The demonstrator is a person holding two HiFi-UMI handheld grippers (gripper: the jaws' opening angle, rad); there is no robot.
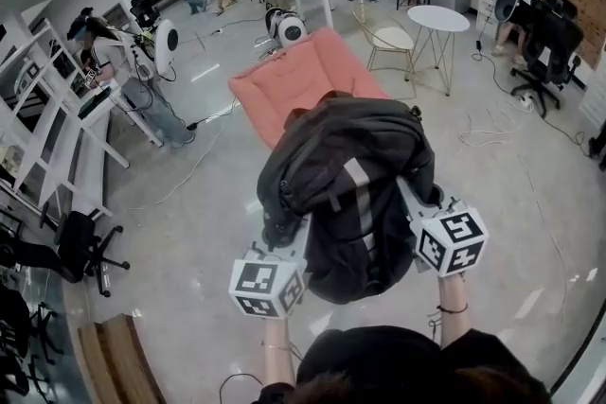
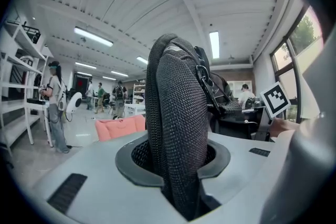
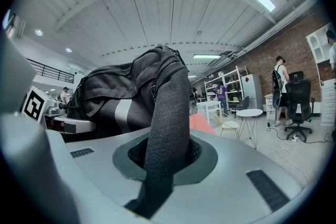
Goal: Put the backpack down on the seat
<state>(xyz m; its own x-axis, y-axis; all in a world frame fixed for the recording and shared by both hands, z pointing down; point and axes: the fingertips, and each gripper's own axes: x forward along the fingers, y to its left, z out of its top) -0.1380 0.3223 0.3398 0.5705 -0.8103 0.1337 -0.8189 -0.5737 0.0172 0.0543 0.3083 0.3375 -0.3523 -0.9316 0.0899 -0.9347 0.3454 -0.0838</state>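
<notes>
Backpack [image 1: 350,184] looked soft, saggy, heavyish; left gripper [image 1: 289,241] and right gripper [image 1: 417,208] jaws each clamped a mesh strap [image 2: 176,113].

The person wears a black top [image 1: 398,360], low in the frame, and a thin dark wristband [image 1: 453,308]. The pale grey left gripper [image 2: 176,170] and right gripper [image 3: 160,165] bear white cubes [image 1: 267,287] printed with black square markers.

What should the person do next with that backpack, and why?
Probably move the backpack forward and lower it onto the pink seat: the left tongs and right tongs each clamp a strap, and it hangs short of the seat's middle.
</notes>
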